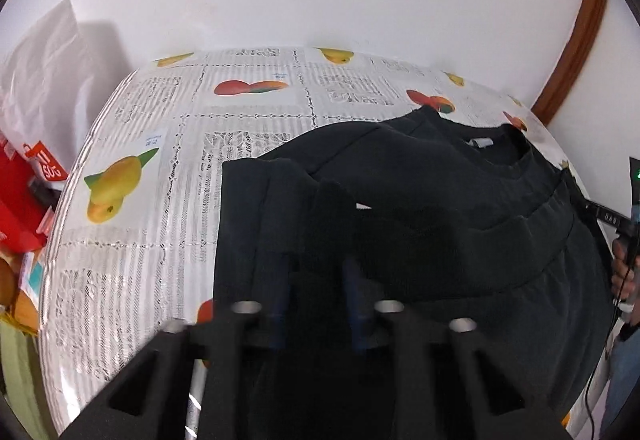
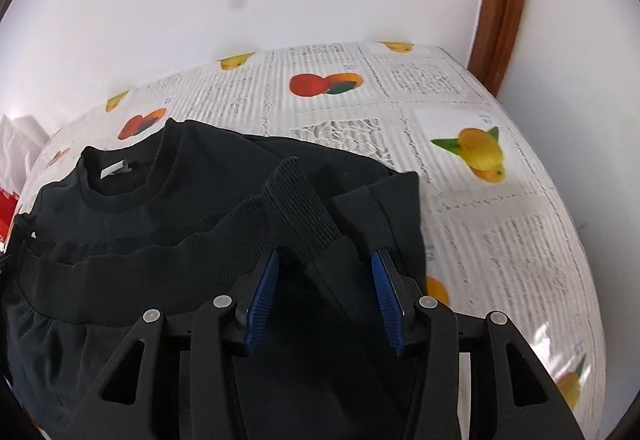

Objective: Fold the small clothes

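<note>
The table (image 2: 500, 224), under its fruit-printed cloth, spreads ahead of both grippers and out past them to either side, ending at the white wall beyond. On it, directly under and in front of both sets of fingers, lies the black sweatshirt (image 2: 120, 224), collar end farthest from the grippers and hem nearest, so its long axis runs straight away from them.

A ribbed cuff (image 2: 296, 199) of one sleeve is laid across the body, pointing away and slightly left from the right gripper (image 2: 326, 296). That gripper's blue pads stand partly apart, with dark cloth lying between them; I cannot see either pad pressing on it, so I judge the cloth is loose there.

The left gripper (image 1: 320, 292) sits over the sweatshirt's opposite flank, where a folded sleeve panel (image 1: 260, 224) runs away from it just left of its fingers. Its jaws look narrow, but blur and shadow hide whether fabric is pinched.

The right gripper is the nearer one to the cuff. The next fold probably turns on the hem: it lies crosswise just ahead of both grippers, so carrying it toward the collar means moving straight forward.
</note>
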### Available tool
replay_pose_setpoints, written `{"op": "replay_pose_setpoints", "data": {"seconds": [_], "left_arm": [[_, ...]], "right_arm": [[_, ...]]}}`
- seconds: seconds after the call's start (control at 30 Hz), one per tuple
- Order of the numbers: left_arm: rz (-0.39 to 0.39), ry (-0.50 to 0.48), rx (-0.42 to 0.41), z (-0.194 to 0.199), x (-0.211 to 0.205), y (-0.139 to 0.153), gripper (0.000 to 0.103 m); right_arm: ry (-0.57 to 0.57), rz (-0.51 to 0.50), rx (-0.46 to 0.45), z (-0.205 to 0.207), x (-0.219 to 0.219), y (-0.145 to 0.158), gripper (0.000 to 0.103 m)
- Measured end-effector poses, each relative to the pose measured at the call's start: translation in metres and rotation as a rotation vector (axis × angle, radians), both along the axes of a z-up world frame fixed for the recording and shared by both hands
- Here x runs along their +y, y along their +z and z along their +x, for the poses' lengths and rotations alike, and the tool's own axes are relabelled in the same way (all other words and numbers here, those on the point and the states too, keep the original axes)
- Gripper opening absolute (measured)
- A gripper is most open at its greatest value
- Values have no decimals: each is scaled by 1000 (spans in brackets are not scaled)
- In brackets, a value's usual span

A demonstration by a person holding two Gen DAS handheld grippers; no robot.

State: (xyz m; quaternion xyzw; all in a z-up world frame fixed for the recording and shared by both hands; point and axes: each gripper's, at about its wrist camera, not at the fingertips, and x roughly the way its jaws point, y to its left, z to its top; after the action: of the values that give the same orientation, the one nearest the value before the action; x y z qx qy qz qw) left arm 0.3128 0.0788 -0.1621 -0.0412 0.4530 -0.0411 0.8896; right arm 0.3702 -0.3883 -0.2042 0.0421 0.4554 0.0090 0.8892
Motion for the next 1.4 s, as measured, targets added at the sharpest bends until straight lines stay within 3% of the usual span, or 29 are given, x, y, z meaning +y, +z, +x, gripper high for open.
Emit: {"op": "replay_pose_setpoints", "data": {"seconds": [0.07,0.17,0.27,0.4,0.6,0.77,0.87,1.03,1.4], "left_arm": [[0,-7,-51,-7,-3,12,12],[-38,14,-151,-17,-2,35,11],[-44,35,-237,-19,-5,49,11],[4,68,-206,-1,-7,34,11],[25,76,-155,13,-9,9,11],[40,73,-129,15,-10,1,12],[46,70,-109,15,-10,-1,15],[53,68,-87,10,-9,-1,17],[87,79,-24,-50,9,-1,24]], "right_arm": [[15,-12,-9,-1,4,2,27],[38,-43,-46,-6,9,9,15],[49,0,-155,-21,3,31,12],[5,85,-289,-38,-18,57,12],[-22,32,-141,-7,-12,19,13],[-38,-22,-61,1,-11,2,23],[-65,-51,-86,-14,-18,10,38],[-58,-184,-78,-48,-20,5,38],[-109,-138,-105,-122,-16,26,40]]}}
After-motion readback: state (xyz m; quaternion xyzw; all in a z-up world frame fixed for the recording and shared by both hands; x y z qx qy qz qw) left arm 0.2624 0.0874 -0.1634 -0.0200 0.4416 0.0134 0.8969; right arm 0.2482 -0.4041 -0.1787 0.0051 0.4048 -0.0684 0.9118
